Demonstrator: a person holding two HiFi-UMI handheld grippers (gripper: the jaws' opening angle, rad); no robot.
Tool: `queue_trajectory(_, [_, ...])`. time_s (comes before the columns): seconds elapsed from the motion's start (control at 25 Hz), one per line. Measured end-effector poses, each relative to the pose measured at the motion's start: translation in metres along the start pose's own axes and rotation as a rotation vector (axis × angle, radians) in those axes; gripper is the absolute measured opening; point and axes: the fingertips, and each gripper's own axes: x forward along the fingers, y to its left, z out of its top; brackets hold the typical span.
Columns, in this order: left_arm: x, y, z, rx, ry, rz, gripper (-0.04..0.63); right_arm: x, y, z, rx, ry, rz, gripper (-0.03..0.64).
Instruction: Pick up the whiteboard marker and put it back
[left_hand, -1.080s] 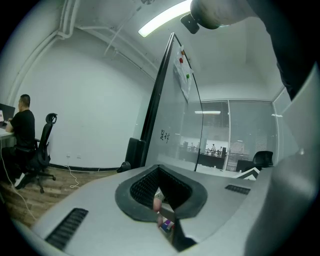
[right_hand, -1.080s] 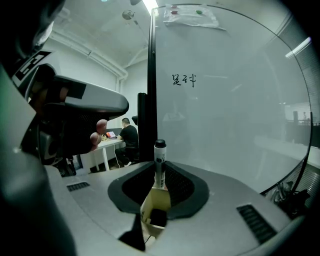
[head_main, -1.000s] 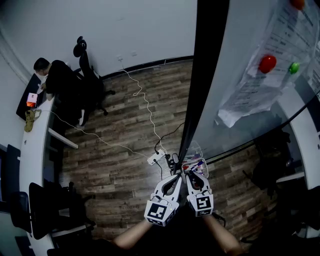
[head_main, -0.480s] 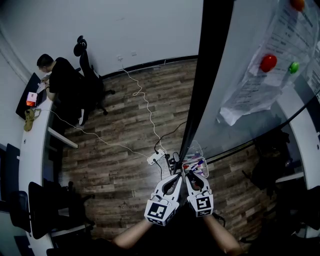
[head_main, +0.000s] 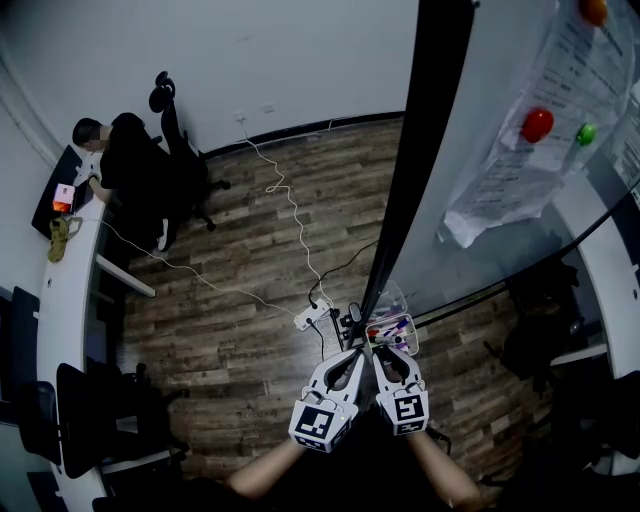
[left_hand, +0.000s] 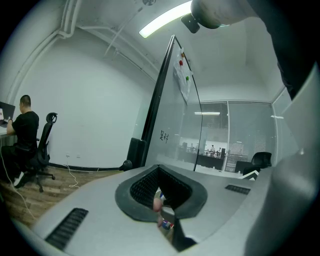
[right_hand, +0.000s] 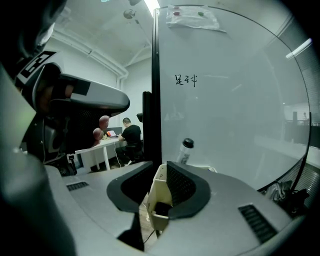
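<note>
A clear tray (head_main: 403, 300) of whiteboard markers hangs at the foot of the glass board; a purple marker (head_main: 401, 324) and a red one (head_main: 374, 331) show inside. Both grippers point at it side by side. My left gripper (head_main: 352, 351) (left_hand: 159, 169) has its pads meeting at the tips, with bits of coloured markers visible beyond the gap. My right gripper (head_main: 379, 350) (right_hand: 159, 167) is at the tray's near edge and its jaws are opening. A pale plastic piece (right_hand: 159, 192) stands between them, close to the right pad and apart from the left one.
The glass whiteboard (head_main: 500, 190) with its dark post (head_main: 410, 170) carries papers under red (head_main: 536, 126) and green (head_main: 586, 133) magnets. A power strip (head_main: 312, 317) and cable lie on the wood floor. A person (head_main: 125, 150) sits at the curved desk far left. A bottle (right_hand: 185, 150) stands behind the board.
The board's post sits slightly further right in the head view. Both grippers keep their place at the tray.
</note>
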Motion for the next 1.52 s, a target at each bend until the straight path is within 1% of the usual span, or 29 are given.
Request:
queue_trajectory(0.16, [-0.002,-0.001,0.0,-0.002,0.0,-0.001,0.008,-0.004,0.002,0.003,0.013,-0.017,-0.001,0.086])
queue_trajectory(0.28, [-0.005,-0.001,-0.001,-0.001,-0.001,-0.002,0.008,-0.008,0.001,0.005,0.013,-0.03,-0.02,0.037])
queue_trajectory(0.4, [-0.007,-0.002,-0.001,0.001,-0.001,-0.004,0.008,-0.009,0.001,0.006,0.018,-0.037,-0.029,0.017])
queue_trajectory(0.64, [-0.012,-0.003,0.0,0.007,-0.005,-0.004,0.008,-0.013,0.002,0.009,0.05,-0.048,-0.034,0.014])
queue_trajectory(1.04, [-0.021,-0.004,0.005,0.017,-0.019,-0.005,0.008,-0.021,0.007,0.023,0.063,-0.063,-0.043,0.014])
queue_trajectory(1.52, [-0.038,-0.019,0.007,0.016,-0.041,-0.024,0.008,-0.047,0.014,0.037,0.062,-0.081,-0.064,0.014])
